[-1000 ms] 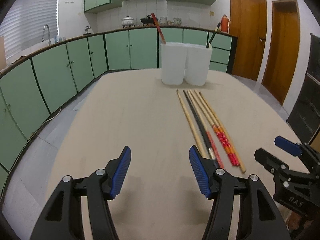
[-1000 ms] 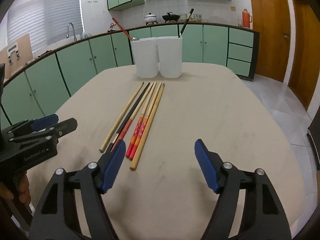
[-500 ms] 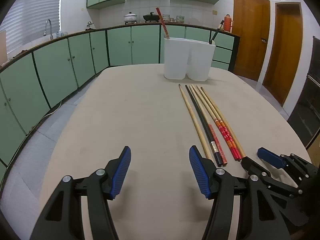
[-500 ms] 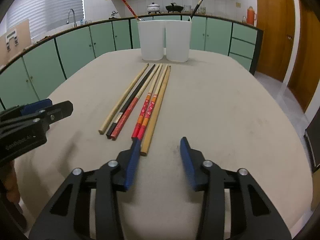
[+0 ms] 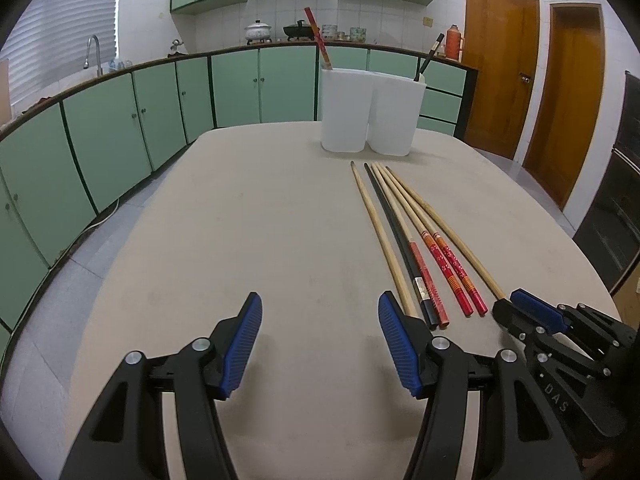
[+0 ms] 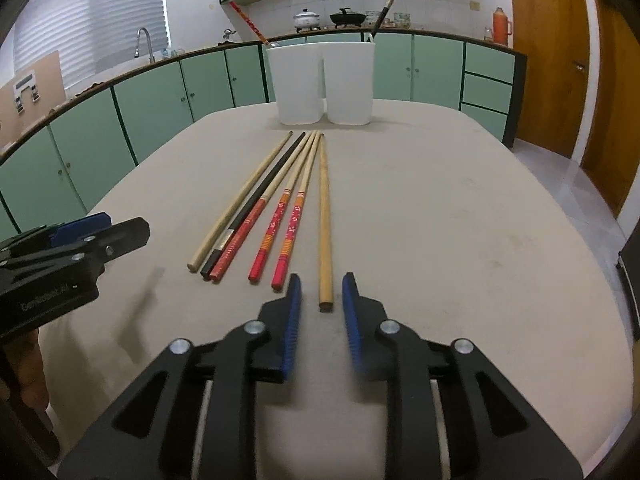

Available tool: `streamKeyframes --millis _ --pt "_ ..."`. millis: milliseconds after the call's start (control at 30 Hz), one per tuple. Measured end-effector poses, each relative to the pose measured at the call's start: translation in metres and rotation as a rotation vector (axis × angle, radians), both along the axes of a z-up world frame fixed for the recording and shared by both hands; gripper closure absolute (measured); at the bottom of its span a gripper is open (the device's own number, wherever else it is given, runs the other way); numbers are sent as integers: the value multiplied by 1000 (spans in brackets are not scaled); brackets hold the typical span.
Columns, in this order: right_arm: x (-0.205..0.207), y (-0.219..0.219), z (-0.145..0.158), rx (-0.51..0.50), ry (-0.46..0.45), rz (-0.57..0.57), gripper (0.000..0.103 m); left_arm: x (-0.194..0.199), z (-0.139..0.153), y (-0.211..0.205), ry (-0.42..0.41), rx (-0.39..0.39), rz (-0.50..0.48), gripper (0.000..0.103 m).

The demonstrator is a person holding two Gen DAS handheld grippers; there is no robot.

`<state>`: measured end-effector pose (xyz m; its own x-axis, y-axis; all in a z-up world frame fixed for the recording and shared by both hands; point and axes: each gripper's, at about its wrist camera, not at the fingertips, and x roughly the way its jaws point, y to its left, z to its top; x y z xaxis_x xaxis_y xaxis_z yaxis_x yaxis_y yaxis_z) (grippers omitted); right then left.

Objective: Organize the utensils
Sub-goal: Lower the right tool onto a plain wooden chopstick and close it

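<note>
1. Left gripper [image 5: 320, 342]: black angular plastic frame with triangular cut-outs, silver screw heads at the pivots, ribbed blue pads [image 5: 244, 344] on the jaws.
2. Right gripper [image 6: 319, 314]: same black frame, silver screws, blue ribbed pads.
3. White lettering on each gripper's side: "DAS" on the right one; the left one's is blurred.
4. Bare skin of left hand [image 6: 22, 372] behind its gripper.

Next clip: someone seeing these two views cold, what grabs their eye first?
Probably the row of six long chopsticks lying side by side in the middle of the beige table, several with red patterned ends. The right tongs sit narrowed around the near end of the rightmost plain wooden chopstick, not yet gripping it. Behind stand two white holder cups, each with one chopstick leaning inside.
</note>
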<state>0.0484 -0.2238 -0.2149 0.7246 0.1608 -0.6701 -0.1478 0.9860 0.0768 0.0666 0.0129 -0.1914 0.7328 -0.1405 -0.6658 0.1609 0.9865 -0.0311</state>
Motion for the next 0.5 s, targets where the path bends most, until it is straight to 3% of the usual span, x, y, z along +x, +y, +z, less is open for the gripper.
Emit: streamKeyframes --millis 400,500 --pt "-1 -10 -1 42 -2 3 79 1 -5 -2 12 -1 -5 43" --pt "0 -8 -2 24 -8 3 86 2 -5 -4 14 -6 -8 43"
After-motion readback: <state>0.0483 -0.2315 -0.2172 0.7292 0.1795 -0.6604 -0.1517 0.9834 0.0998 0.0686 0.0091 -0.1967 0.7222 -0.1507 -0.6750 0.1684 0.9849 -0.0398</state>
